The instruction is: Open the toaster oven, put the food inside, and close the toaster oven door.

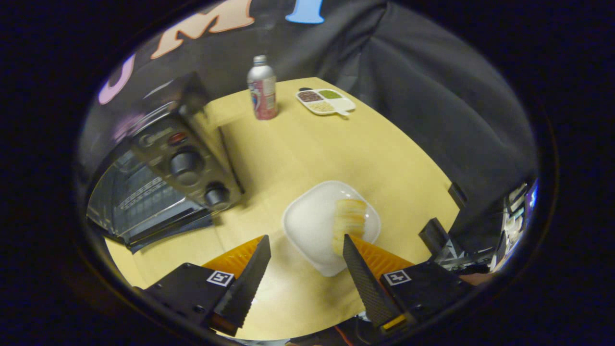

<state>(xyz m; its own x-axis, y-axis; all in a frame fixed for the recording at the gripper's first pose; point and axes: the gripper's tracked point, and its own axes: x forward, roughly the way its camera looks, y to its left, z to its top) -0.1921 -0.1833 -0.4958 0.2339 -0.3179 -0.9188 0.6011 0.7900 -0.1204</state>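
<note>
**Over the white plate, jaws spread for the food**

Above the plate point(312, 226), the jaws point(306, 244) stand wide apart, grasping nothing; the right finger's tip sits at the near end of the pale, sliced-looking food point(349, 221), contact uncertain. That food lies on the plate's right half, so the jaws look off-centre. My judgement: shift right until the food is between both fingers, lower, then close gently, since it looks soft. Left of the plate stands the toaster oven point(163, 187), its door point(158, 226) already dropped open. Beyond the plate on the tabletop point(298, 154) stand a bottle point(262, 89) and a compartment tray point(325, 101).
</note>
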